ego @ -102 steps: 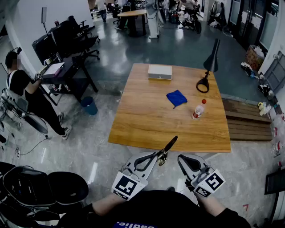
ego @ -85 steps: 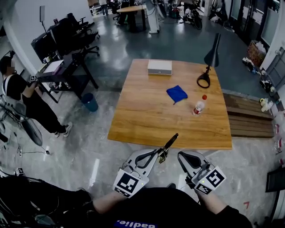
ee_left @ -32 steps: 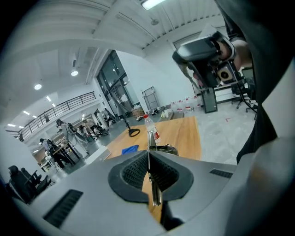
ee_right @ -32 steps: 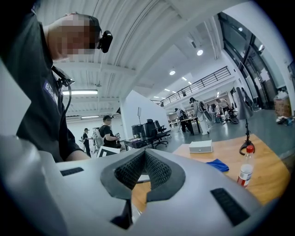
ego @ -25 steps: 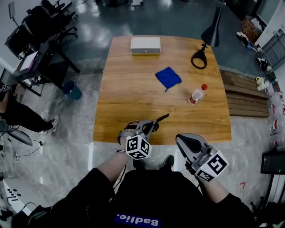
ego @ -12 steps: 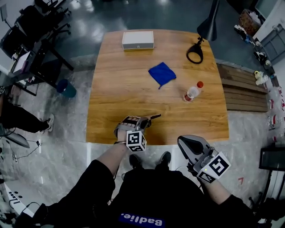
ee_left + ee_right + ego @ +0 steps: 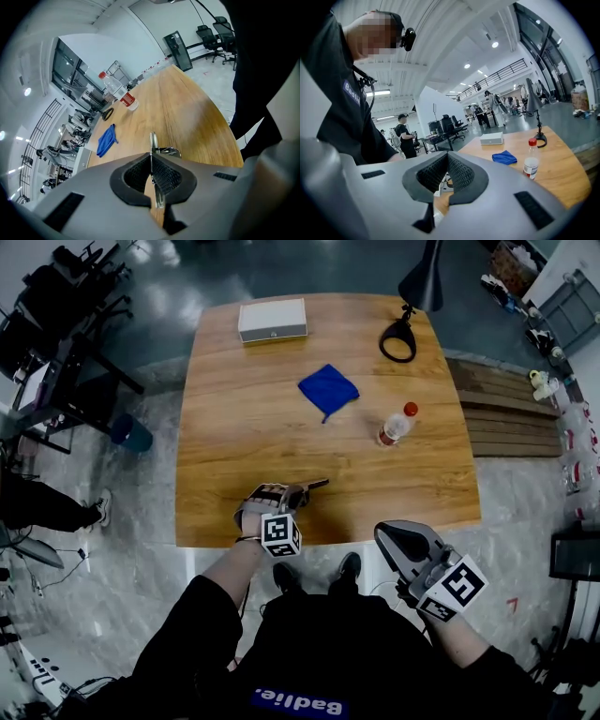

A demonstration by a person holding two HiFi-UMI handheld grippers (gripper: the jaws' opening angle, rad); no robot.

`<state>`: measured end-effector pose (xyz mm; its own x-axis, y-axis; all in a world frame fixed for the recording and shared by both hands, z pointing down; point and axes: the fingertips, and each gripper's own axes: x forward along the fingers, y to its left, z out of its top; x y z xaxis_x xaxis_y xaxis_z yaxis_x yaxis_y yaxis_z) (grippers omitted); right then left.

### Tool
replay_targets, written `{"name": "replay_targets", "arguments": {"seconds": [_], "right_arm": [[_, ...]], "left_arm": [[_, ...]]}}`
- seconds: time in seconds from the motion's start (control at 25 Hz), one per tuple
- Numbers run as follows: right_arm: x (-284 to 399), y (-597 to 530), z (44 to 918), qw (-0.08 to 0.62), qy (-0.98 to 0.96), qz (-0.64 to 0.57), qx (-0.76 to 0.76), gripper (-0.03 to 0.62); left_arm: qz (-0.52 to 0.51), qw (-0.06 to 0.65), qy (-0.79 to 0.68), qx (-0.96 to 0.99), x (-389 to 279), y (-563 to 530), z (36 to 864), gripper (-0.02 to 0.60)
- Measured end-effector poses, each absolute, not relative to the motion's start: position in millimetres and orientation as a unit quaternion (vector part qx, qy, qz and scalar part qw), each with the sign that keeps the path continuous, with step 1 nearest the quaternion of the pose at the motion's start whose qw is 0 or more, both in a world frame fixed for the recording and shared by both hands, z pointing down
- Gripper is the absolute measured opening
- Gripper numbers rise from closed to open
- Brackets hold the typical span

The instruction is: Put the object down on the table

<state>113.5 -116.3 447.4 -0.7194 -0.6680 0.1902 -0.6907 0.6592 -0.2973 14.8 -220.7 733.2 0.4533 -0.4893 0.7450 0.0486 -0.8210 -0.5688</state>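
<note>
A thin dark tool with a metal blade (image 7: 317, 485) sticks out of my left gripper (image 7: 298, 493), which is shut on it. The gripper hangs low over the wooden table (image 7: 234, 427) near its front edge, with the tool pointing right. Whether the tool touches the wood I cannot tell. In the left gripper view the blade (image 7: 153, 143) shows edge-on, pinched where the left gripper (image 7: 151, 161) closes its pads. My right gripper (image 7: 401, 542) stays off the table, in front of its right part, shut and empty. The right gripper (image 7: 447, 155) shows nothing between its pads in its own view.
On the table stand a plastic bottle with a red cap (image 7: 395, 425), a blue cloth (image 7: 328, 388), a white box (image 7: 272, 319) at the far edge and a black desk lamp (image 7: 410, 306). Wooden planks (image 7: 511, 413) lie on the floor to the right. Office chairs (image 7: 66, 296) stand far left.
The view has moved up to the table. My left gripper, with the tool, has gone from in front of the table to low over its front edge. The right gripper kept its place.
</note>
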Motion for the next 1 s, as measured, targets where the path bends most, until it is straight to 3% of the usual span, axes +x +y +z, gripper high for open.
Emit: {"name": "replay_targets", "arguments": {"seconds": [0.56,0.76,1.0], "right_arm": [[115.0,-117.9,448.4,0.042,-0.909,0.177,0.375,0.005],[109.3,-116.2,450.1,0.042,-0.911,0.178,0.369,0.005],[104.5,-114.3,449.5,0.039,-0.915,0.178,0.360,0.005]], "left_arm": [[-0.523,0.238,0.092,-0.813,15.3,-204.7,756.1,0.028],[-0.532,0.202,0.080,-0.818,13.2,-199.4,767.5,0.066],[-0.524,0.138,0.086,-0.836,7.1,-201.4,759.3,0.187]]}}
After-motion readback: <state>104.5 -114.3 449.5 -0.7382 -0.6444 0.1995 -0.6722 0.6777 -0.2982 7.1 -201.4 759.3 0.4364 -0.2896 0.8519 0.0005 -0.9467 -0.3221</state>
